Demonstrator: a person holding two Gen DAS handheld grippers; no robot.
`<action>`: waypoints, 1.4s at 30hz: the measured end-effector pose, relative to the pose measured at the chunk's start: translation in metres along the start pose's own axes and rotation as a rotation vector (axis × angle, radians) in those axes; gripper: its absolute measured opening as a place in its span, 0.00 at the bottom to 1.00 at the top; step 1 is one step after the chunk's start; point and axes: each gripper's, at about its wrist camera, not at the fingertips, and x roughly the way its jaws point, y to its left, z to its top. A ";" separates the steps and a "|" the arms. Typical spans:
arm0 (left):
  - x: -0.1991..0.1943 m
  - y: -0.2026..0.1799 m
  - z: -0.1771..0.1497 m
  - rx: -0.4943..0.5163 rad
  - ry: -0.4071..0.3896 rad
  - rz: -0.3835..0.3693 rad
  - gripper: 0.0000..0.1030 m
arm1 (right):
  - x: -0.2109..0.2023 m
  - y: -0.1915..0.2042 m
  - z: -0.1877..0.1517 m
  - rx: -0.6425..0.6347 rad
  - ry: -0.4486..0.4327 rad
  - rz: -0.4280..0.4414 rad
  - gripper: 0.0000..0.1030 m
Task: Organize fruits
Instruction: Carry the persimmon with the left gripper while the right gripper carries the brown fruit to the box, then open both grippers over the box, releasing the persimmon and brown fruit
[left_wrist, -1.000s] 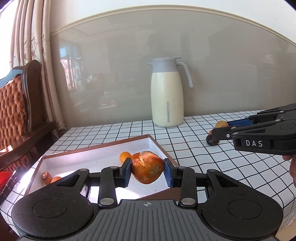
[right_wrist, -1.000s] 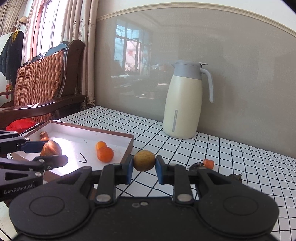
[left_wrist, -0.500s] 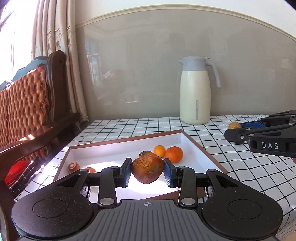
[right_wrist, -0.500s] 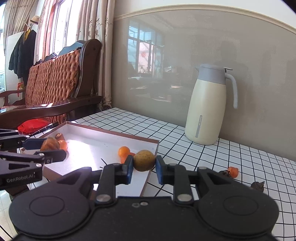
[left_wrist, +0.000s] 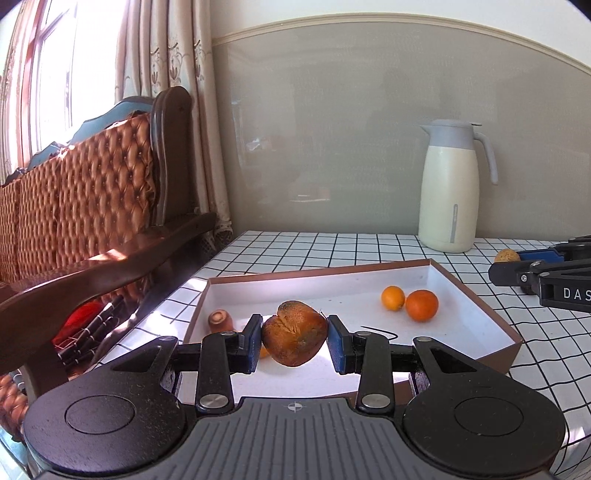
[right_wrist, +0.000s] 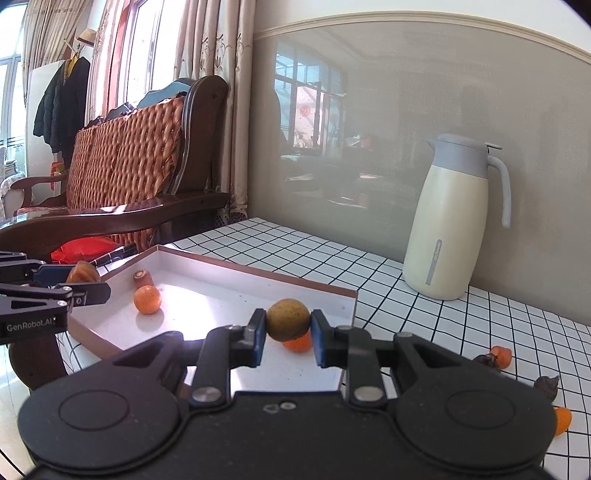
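Clamping a browned, wrinkled orange fruit (left_wrist: 294, 338) between its blue pads, the left gripper (left_wrist: 294, 341) holds it above the white, brown-rimmed shallow tray (left_wrist: 480, 306). Beyond its fingers lie two small oranges (left_wrist: 410, 302). The right gripper (right_wrist: 288, 334) pinches a dull yellow-brown round fruit (right_wrist: 288, 319) over the tray's near corner.

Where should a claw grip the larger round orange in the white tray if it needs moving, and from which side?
Grip the larger round orange across its widest middle, from above or the tray's open centre. The smaller orange sits against one flank, so close the jaws on the two free sides.
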 end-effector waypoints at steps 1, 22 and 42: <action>0.001 0.003 0.000 -0.003 0.000 0.004 0.36 | 0.002 0.001 0.001 0.004 -0.002 0.004 0.16; 0.059 0.040 0.026 -0.068 -0.001 0.079 0.36 | 0.055 0.002 0.031 0.006 -0.030 -0.011 0.16; 0.122 0.047 0.035 -0.093 0.069 0.071 0.36 | 0.110 -0.020 0.034 0.055 0.048 -0.022 0.16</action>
